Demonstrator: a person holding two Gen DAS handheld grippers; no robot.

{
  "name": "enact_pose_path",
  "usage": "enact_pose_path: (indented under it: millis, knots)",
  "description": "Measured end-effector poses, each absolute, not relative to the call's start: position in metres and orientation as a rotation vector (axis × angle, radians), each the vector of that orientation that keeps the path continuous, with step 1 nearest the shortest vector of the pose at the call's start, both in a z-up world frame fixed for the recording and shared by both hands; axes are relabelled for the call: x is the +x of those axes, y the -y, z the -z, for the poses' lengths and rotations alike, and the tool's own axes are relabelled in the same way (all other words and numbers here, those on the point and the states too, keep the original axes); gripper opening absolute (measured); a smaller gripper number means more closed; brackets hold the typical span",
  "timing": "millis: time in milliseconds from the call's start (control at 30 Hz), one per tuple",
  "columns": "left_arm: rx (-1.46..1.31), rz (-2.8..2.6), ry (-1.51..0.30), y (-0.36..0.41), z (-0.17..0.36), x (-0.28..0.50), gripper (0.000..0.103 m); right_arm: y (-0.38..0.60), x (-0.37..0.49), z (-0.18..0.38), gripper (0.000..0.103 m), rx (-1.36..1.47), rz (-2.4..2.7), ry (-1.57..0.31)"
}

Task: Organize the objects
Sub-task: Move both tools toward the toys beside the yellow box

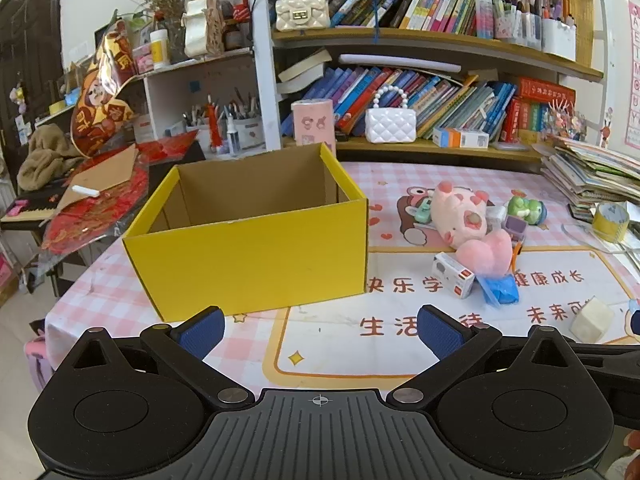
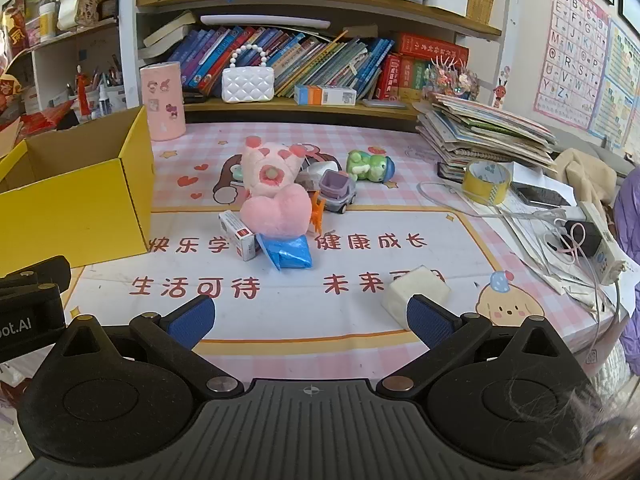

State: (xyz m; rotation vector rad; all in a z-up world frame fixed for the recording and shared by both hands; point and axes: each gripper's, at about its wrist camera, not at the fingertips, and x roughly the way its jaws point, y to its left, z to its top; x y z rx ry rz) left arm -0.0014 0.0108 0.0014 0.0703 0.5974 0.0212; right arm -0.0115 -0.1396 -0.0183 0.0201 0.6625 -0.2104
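Observation:
An empty yellow cardboard box stands on the left of the table. To its right lies a heap of toys: a pink plush pig with a pink heart, a small white carton, a blue packet, a purple toy car and a green frog toy. A white block lies nearer. My left gripper hangs open before the box with nothing in it. My right gripper is open too, its right finger beside the white block.
Bookshelves run behind the table. A pink canister stands at the back, a stack of books at the right with a yellow tape roll, cables and a power strip. The mat lies bare near my grippers.

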Motion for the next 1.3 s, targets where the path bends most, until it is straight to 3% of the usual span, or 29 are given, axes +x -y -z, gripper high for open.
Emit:
enact_pose_path:
  millis: [1300]
  knots:
    - [0.047, 0.07, -0.597, 0.017, -0.003, 0.004, 0.103, 0.18, -0.017, 0.017, 0.103, 0.09, 0.303, -0.711]
